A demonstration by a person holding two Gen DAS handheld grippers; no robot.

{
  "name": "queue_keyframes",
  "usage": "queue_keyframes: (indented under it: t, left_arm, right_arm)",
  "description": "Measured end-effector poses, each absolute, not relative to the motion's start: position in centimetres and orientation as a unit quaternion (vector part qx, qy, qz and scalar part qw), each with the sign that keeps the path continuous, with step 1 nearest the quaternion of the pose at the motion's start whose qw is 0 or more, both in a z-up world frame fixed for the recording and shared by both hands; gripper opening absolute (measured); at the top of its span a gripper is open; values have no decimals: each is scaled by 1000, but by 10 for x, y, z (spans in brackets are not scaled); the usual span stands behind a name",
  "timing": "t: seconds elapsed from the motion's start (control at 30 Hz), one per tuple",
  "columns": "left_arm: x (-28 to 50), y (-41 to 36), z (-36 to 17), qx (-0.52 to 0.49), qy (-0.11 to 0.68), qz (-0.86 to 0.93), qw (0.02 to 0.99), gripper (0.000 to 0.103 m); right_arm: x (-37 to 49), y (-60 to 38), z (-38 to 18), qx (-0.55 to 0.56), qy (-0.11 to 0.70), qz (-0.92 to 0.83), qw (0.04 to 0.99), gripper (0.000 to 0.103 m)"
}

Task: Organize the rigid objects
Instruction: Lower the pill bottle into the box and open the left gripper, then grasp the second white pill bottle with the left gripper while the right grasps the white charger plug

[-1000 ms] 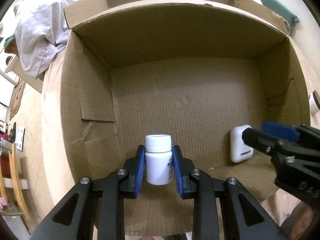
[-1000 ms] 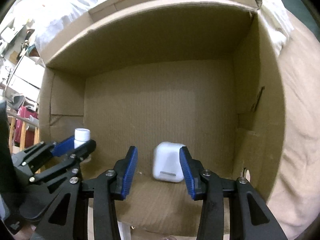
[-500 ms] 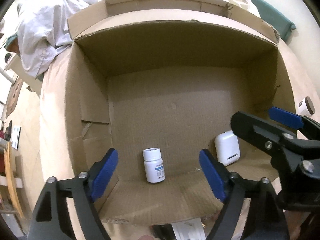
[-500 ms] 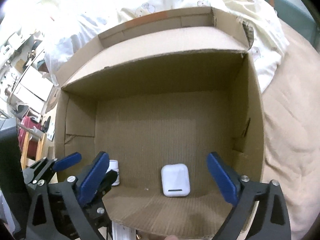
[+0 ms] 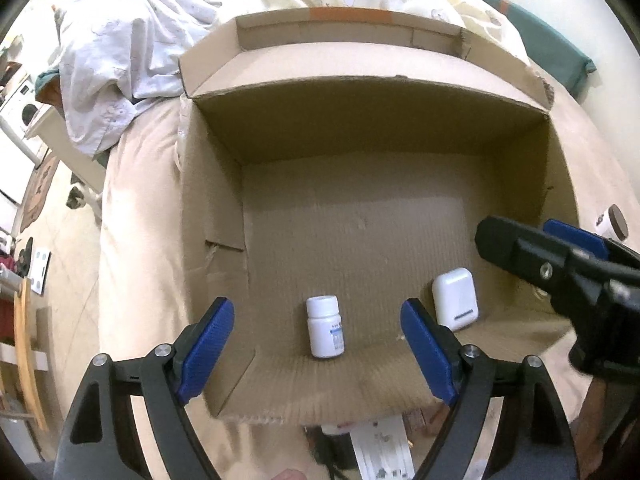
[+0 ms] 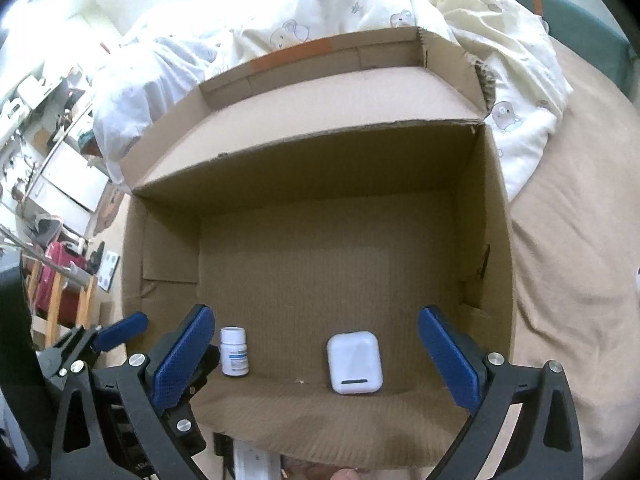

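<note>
A small white plastic pill bottle with a blue-printed label stands upright on the floor of an open brown cardboard box, close to the box's near edge, left of centre. A white rounded-rectangle earbud case lies just beside it toward the near right corner, the two apart. Left tongs and right tongs, both black-framed with blue pads, hang spread wide above the near edge, each gripping nothing; the box sits on a beige-covered bed.

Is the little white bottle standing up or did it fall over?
Standing up. The little white bottle sits on its base on the cardboard box floor, cap on top, with nothing touching it.
</note>
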State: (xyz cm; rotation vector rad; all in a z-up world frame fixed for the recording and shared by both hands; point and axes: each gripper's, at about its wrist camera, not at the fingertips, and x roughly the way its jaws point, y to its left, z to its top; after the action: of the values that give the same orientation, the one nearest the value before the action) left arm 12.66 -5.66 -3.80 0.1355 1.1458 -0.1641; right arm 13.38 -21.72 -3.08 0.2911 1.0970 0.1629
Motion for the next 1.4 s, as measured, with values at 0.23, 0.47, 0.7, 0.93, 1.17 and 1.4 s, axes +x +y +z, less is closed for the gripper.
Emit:
queue_keyframes:
  t: [0.23, 0.47, 0.7, 0.93, 1.17, 1.4]
  left_arm:
    - [108, -45, -11, 58, 523, -71, 847, 84]
    - [81, -20, -2, 34, 517, -57, 854, 84]
    - [59, 5, -3, 16, 519, -46, 853, 84]
    - [44, 21, -11, 3, 526, -33, 850, 84]
    - [36, 27, -25, -4, 539, -28, 842, 84]
    - [38, 33, -41, -14, 554, -4, 832, 84]
  right_arm:
    - [113, -218, -7, 139, 499, 79, 852, 103]
    - [82, -213, 10, 112, 484, 89, 863, 103]
    - [54, -219, 5, 125, 497, 86, 854, 103]
    - [26, -224, -4, 134, 511, 75, 845, 103]
    - [6, -224, -19, 123, 536, 69, 832, 103]
    - [-2, -234, -34, 122, 561, 49, 817, 103]
